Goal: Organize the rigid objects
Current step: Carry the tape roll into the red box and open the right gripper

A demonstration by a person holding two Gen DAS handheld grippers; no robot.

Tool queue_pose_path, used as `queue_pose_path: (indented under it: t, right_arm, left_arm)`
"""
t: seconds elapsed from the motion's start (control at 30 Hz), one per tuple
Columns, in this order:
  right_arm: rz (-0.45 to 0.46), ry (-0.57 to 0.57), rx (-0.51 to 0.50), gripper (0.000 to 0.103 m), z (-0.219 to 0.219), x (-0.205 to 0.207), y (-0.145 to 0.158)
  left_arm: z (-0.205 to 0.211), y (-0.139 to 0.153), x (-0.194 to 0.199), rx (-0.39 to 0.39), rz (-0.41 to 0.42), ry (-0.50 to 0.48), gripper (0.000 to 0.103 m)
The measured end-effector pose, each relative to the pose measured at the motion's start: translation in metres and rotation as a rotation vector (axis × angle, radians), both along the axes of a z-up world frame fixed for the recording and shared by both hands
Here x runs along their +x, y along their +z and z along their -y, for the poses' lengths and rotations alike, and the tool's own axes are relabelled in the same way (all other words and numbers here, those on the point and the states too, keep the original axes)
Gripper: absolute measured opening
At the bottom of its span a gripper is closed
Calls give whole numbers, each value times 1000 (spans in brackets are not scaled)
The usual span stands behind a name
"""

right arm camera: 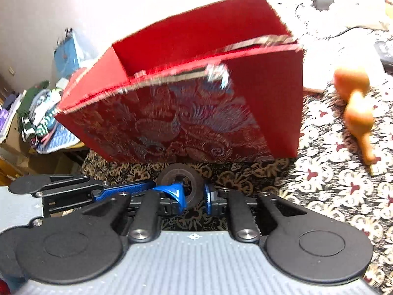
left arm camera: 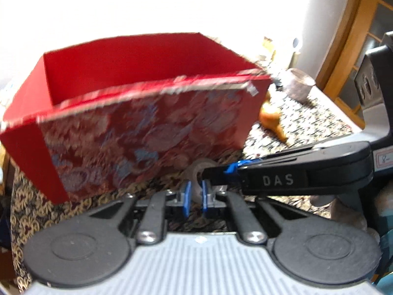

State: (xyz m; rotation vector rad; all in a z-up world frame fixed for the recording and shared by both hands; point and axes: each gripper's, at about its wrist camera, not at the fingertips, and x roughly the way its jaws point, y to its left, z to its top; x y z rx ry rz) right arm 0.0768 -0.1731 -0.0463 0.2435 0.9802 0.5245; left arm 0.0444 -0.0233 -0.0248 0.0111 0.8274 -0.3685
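A black tape roll stands on edge on the patterned cloth, just in front of an open red box with a brocade front. My left gripper has its blue pads pressed on the roll's lower part. My right gripper reaches in from the right and touches the same roll. In the right wrist view the tape roll sits between the pads of my right gripper, which is shut on it. The left gripper comes in from the left. The red box looks empty inside.
An orange gourd lies on the floral cloth to the right of the box. A glass jar stands behind it near a wooden frame. Folded clothes are piled at the far left.
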Motion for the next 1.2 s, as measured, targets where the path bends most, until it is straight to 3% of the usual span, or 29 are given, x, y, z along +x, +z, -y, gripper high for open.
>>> queue_pose_path:
  t: [0.33,0.63,0.77,0.97,1.2]
  right_arm:
    - [168,-68,54,0,32,-16,63]
    - [268,-1,87,0,7,30,92]
    - [246,83,79,0,-22,59,90]
    - [130,195,66,0,-70,93,67]
    - [15,262,68,0,-97,108,42]
  left_arm:
    - [5,70,-9,-99,194,-57,2]
    - [-27,98,22,-114,254,47,2]
    - [-55,93,41,-102,230,137,2]
    - [-91,65,69,-50,132,279,0]
    - [-110,47,77,-33,66,353,0]
